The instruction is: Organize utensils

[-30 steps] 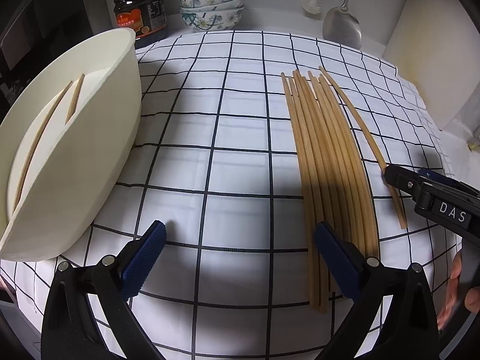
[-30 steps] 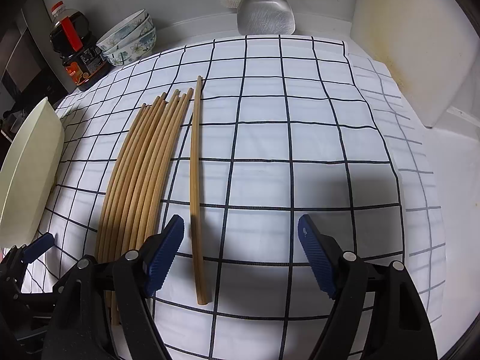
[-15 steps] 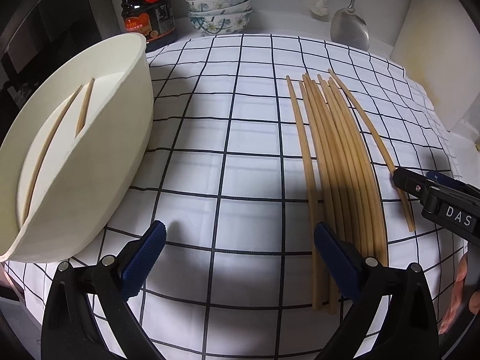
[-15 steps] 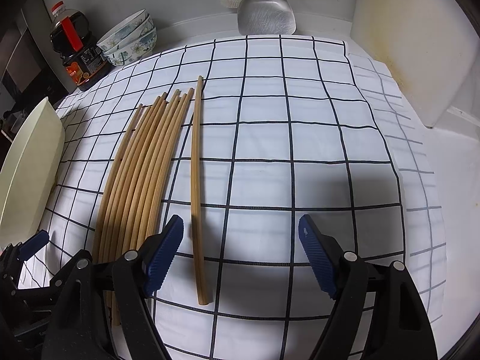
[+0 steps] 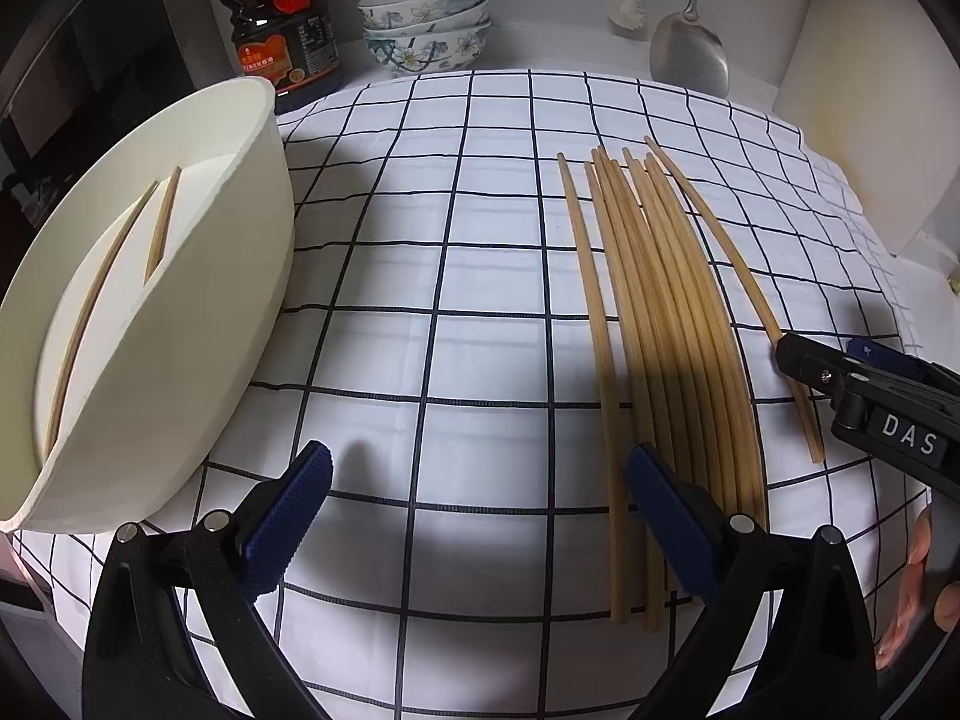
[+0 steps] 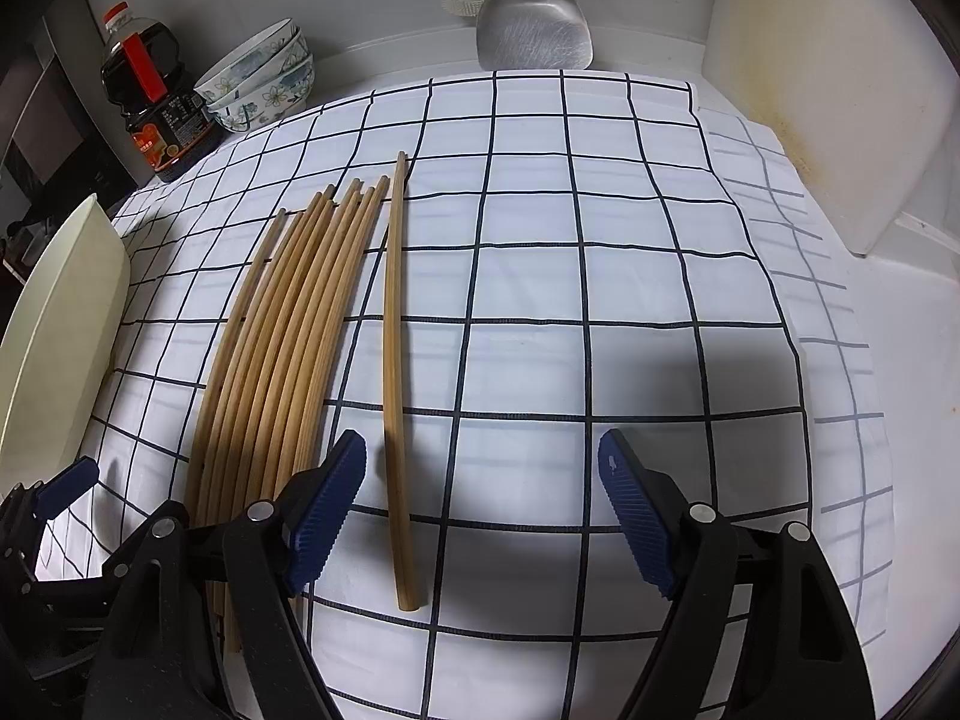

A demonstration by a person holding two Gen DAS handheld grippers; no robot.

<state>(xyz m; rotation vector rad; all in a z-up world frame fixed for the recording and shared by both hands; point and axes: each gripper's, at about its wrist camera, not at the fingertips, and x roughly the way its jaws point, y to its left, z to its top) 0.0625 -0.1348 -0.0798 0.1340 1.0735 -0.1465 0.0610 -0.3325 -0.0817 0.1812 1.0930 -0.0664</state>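
Tongs on both sides are hanging released and holding nothing: the left tongs are hovering low over the checked cloth that is covering the counter, with the right-hand pad sitting just above the near ends of the bundle of chopsticks, while the right tongs are straddling the near end of the single chopstick that is lying apart from the rest, the stick running closer to the left-hand pad than to the other. Judging by this, the step in hand is lining up a pick, and the next move is likely calling for the right tongs to drop, centre on that lone stick and pinch it near its butt end before carrying it leftward. Beyond the tongs, the bundle is lying side by side, touching, long axes running away from the cameras toward the back wall, thin tips pointing far and fanning slightly; the lone stick is running almost parallel, just beside the bundle on its right. Farther left, the cream tub is standing on the cloth, tilted in this view, already holding two chopsticks that are leaning inside it. At the back, a sauce bottle, stacked bowls and a metal spatula are standing clear of the work.
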